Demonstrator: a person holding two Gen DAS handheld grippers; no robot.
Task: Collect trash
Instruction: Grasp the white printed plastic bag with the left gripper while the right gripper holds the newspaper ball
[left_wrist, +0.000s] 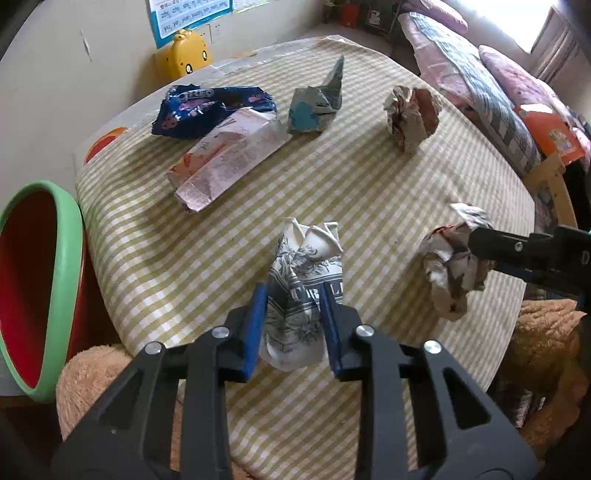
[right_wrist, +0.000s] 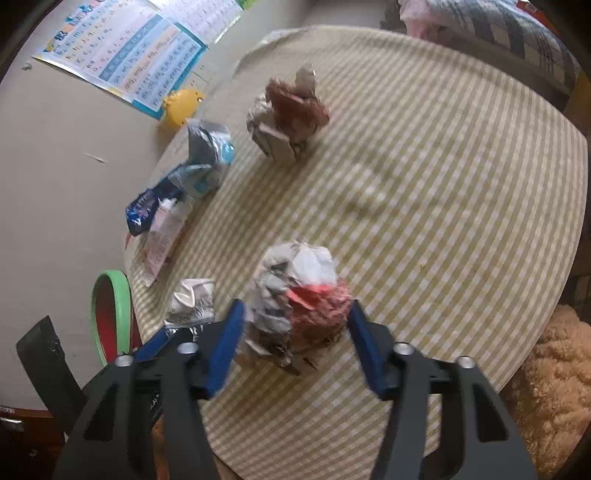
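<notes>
- My left gripper (left_wrist: 293, 325) is clamped on the crushed paper cup (left_wrist: 303, 295) at the table's (left_wrist: 369, 192) near edge
- My right gripper (right_wrist: 295, 343) straddles the paper ball (right_wrist: 299, 299) beside it; the right pad looks just clear, so I judge it not yet gripped
- Next: close right, lift both, carry to the green-rimmed bin (left_wrist: 48, 280) off the left edge
- Wrappers (left_wrist: 221, 147) wait near the far-left corner

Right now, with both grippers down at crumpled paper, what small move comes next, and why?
Probably lift the left gripper straight up: its blue pads look pressed on the crushed paper cup, and the green-rimmed bin stands open beside the table. The right gripper only brackets the paper ball, so it should close first.
</notes>
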